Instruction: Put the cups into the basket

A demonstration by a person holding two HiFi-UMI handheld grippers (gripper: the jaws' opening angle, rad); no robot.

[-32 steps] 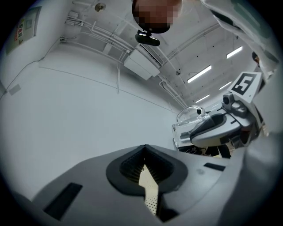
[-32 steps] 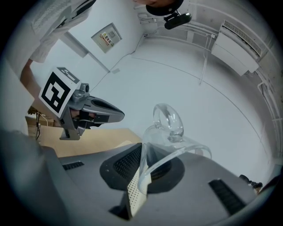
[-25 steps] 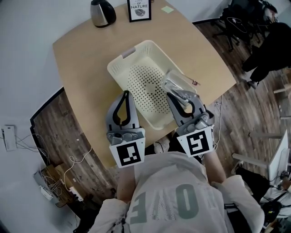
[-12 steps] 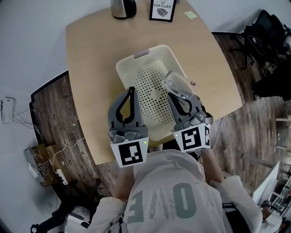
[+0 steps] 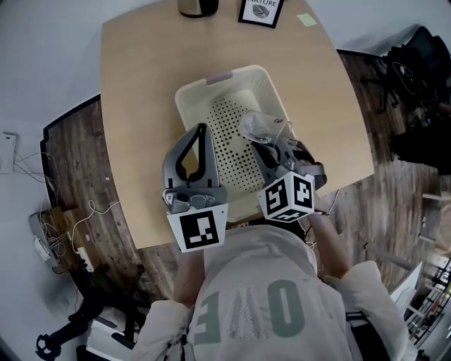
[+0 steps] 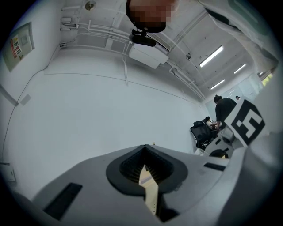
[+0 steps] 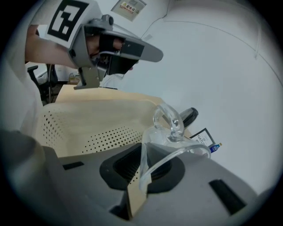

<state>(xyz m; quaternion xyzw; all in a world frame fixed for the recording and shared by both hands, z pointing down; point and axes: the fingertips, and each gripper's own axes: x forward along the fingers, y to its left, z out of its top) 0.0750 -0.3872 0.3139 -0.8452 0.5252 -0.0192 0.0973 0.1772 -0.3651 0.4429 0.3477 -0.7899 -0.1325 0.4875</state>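
A clear glass cup with a handle (image 5: 258, 127) hangs over the right side of the cream perforated basket (image 5: 192, 99), and my right gripper (image 5: 263, 144) is shut on its rim. In the right gripper view the cup (image 7: 170, 129) sticks out past the closed jaws of that gripper (image 7: 143, 149), with the basket (image 7: 84, 121) below and to the left. My left gripper (image 5: 198, 135) hovers over the basket's near-left edge, shut and empty. In the left gripper view the left gripper (image 6: 145, 153) points at a white wall and ceiling.
The basket stands on a light wooden table (image 5: 137, 106). At the table's far edge are a metal kettle (image 5: 196, 6), a framed picture (image 5: 262, 10) and a green sticky note (image 5: 306, 20). Wooden floor with cables lies to the left, and a person and chairs at the far right.
My right gripper has shifted left, further over the basket, and rolled with the cup in it. The left gripper kept its place beside the basket's near-left edge.
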